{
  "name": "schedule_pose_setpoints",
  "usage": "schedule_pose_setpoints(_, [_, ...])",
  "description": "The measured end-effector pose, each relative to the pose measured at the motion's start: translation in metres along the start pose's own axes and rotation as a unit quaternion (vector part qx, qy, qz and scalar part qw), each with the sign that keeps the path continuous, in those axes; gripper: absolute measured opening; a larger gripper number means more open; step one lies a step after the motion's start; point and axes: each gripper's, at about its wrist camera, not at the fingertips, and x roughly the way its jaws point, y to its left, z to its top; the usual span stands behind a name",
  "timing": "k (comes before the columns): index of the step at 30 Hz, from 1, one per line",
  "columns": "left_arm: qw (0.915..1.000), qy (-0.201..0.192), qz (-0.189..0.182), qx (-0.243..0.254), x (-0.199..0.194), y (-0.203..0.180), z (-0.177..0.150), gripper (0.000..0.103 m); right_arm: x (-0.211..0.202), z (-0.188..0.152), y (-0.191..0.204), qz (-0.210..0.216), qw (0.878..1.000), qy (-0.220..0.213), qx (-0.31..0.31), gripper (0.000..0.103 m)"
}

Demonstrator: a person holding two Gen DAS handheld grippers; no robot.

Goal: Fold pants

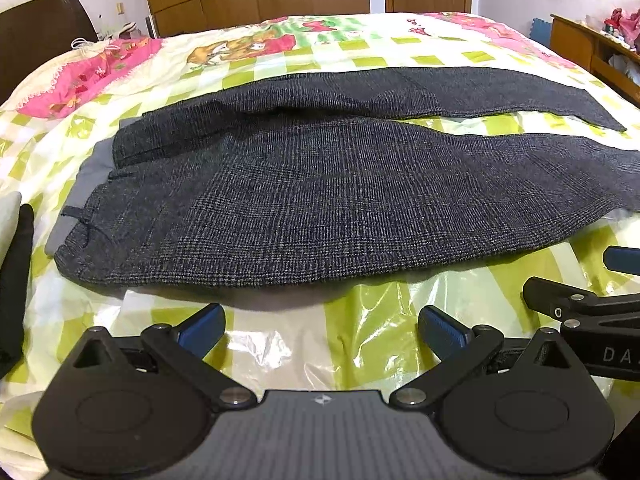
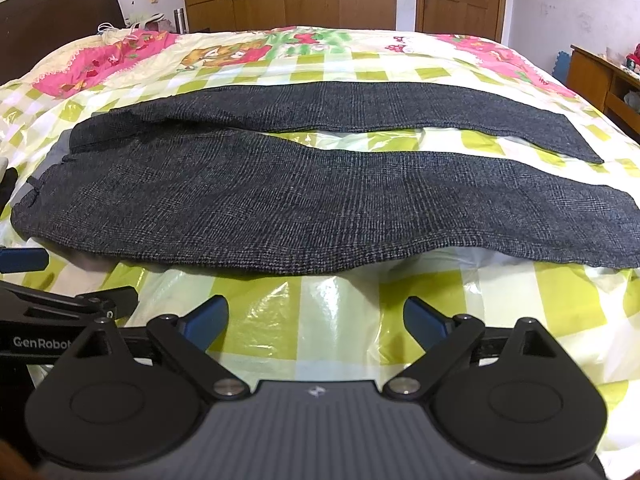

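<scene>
The left tool (image 1: 322, 330) hovers low over the near edge of the bed (image 1: 360, 344), its two blue-padded fingers (image 1: 202, 330) spread wide apart with nothing between them but the glossy clear plastic sheet (image 1: 372, 320) that covers the green-and-white checked bedspread. The right tool (image 2: 316, 320) is in the same condition: fingers (image 2: 426, 322) wide apart, holding nothing and touching nothing, just short of the cloth. The two tools sit side by side, each showing at the edge of the other's view. The dark grey checked wool pants (image 1: 320, 200) lie flat across the bed just beyond both tools, waistband to the left with a grey lining (image 1: 86, 178) and a belt loop showing, and both legs running out to the right. The legs are parted, a strip of bedspread visible between them; the near leg (image 2: 400, 208) is the closer to the fingertips, the far leg (image 2: 400, 108) lies behind it. A folded black cloth (image 1: 16, 280) rests at the left edge of the bed, near the waistband but apart from it.
</scene>
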Motion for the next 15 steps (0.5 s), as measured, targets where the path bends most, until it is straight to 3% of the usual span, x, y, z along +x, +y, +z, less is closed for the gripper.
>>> schedule_pose_setpoints(15, [0.9999,0.01,-0.004,-0.004,0.0056,0.0009,0.0005,0.103,0.003,0.0004,-0.0002,0.001,1.0,0.009,0.002,0.093])
